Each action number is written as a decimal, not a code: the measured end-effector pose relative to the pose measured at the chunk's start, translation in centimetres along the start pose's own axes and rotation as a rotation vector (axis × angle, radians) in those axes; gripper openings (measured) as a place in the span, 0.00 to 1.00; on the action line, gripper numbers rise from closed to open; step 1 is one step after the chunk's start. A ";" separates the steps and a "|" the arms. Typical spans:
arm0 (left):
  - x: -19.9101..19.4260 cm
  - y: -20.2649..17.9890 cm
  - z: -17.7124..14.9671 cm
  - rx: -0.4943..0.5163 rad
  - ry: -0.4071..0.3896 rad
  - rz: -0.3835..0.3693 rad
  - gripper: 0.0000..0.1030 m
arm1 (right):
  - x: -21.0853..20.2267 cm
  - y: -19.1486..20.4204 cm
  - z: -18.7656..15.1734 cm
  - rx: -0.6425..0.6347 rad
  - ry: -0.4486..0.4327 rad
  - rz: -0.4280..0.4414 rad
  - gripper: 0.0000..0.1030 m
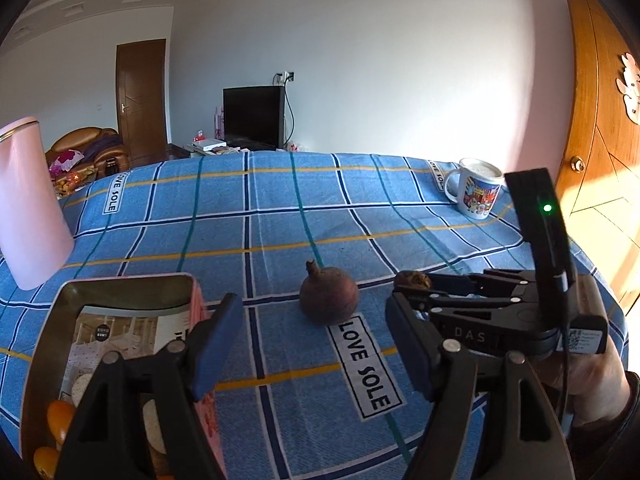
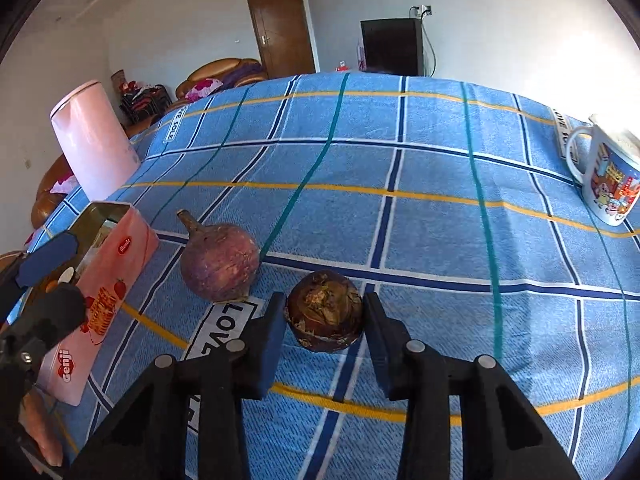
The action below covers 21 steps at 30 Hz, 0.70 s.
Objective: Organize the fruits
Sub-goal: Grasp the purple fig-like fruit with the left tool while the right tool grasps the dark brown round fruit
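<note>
A round purple-brown fruit with a stem (image 1: 328, 294) (image 2: 218, 260) lies on the blue checked tablecloth. A smaller dark brown fruit (image 2: 325, 311) (image 1: 412, 279) sits between the pads of my right gripper (image 2: 325, 322), which is shut on it at table level; the right gripper also shows in the left wrist view (image 1: 408, 286). My left gripper (image 1: 316, 344) is open and empty, just in front of the purple fruit. A pink tin box (image 1: 120, 300) (image 2: 104, 264) with orange fruits (image 1: 60, 418) inside stands at the left.
A pink kettle (image 1: 28, 200) (image 2: 94, 140) stands at the far left of the table. A cartoon mug (image 1: 478, 188) (image 2: 608, 176) stands at the far right near the table edge. A wooden door (image 1: 600, 120) is at right.
</note>
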<state>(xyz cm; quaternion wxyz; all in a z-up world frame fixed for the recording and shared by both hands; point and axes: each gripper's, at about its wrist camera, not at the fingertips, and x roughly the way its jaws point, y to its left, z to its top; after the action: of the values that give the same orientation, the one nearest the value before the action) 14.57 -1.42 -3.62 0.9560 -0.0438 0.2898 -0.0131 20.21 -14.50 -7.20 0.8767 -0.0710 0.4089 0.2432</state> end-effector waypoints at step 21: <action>10.4 -1.5 1.4 -0.060 0.263 -0.009 0.60 | -3.7 -2.5 -1.1 0.091 -0.154 -0.044 0.39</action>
<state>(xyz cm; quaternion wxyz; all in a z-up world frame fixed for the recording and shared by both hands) 23.99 -3.34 -8.04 0.9079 -0.0715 0.4127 -0.0146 18.67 -18.38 -5.30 0.9129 -0.0211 0.3495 0.2099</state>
